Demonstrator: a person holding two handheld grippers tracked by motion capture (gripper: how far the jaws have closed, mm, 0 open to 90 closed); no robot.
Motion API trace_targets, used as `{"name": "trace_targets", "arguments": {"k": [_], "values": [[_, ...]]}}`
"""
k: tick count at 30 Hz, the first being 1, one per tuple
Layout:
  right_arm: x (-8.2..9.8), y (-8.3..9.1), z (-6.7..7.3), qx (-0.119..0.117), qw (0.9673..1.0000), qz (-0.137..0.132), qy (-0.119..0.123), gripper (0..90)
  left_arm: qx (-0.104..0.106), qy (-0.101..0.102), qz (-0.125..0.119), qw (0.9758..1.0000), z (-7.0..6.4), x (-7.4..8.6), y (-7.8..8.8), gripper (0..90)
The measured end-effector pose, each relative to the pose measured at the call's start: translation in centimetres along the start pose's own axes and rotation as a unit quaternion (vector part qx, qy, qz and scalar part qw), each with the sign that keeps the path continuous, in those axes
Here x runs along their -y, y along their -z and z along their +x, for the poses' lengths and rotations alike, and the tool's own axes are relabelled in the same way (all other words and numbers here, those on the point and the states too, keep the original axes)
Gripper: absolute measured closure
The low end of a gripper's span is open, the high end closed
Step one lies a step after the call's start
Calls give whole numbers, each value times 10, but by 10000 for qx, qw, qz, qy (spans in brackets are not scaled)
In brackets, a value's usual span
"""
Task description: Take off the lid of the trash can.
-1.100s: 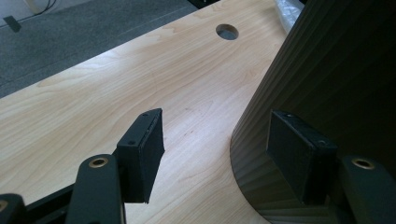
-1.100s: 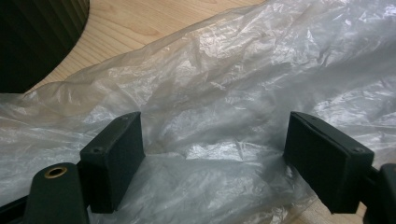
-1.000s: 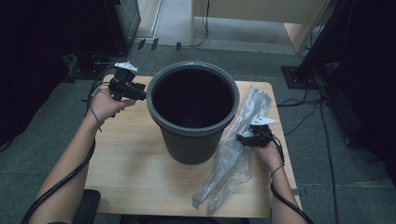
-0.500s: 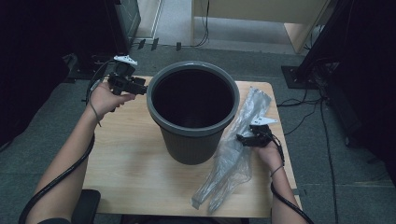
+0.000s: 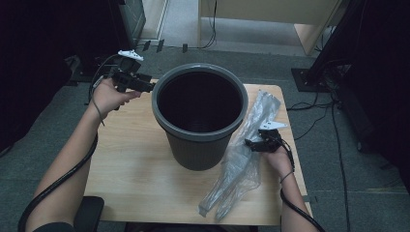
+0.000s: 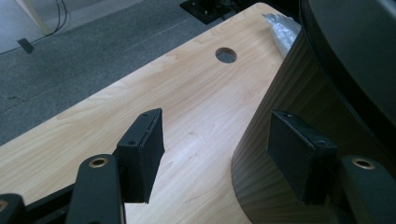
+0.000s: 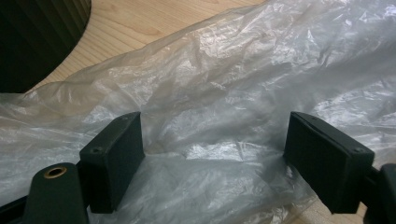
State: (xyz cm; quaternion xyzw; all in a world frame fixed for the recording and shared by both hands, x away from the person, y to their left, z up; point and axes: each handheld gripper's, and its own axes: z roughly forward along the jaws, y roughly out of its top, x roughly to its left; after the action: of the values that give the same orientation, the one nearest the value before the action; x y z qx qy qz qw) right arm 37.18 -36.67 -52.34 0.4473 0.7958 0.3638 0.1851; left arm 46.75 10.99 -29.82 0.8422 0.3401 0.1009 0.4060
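A dark grey round bin (image 5: 199,116) stands upright and empty at the middle of the frame, its ribbed wall tapering downward and its rolled rim wide at the top. A clear, crumpled plastic bag (image 5: 240,166) lies flat and stretched out just to its right, running from the upper right toward the lower middle.

A: Where's the free room on that table (image 5: 130,169)?

B: Mostly the near-left stretch of wood, wide open. The big grey bin (image 5: 200,113) hogs the middle, so crossing left to right means going over or around it.

A: And by the left gripper (image 5: 145,86)?

B: Its jaws stand apart just beside the bin's rim; the wall blocks one side, bare wood with a cable hole (image 6: 226,54) lies past it.

A: Right side?

B: Tight. The plastic bag (image 5: 241,159) covers that strip, and the right gripper (image 5: 251,144) sits low over it, probably touching, hard to tell.
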Motion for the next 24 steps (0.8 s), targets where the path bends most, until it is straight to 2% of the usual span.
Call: {"name": "trace_targets", "arguments": {"k": [11,16,21,24], "values": [[0,0,0,-2,10000,4,6,192,-4,-57,-77,10000,-1,-16,5,370],[0,0,0,-3,10000,3,4,192,-34,-145,-84,9999,-3,-27,9,369],[0,0,0,-7,10000,5,10,192,-17,-89,-74,9999,-5,-34,11,382],[0,0,0,-5,10000,4,6,192,-26,-136,-113,9998,-6,-37,12,372]]}}
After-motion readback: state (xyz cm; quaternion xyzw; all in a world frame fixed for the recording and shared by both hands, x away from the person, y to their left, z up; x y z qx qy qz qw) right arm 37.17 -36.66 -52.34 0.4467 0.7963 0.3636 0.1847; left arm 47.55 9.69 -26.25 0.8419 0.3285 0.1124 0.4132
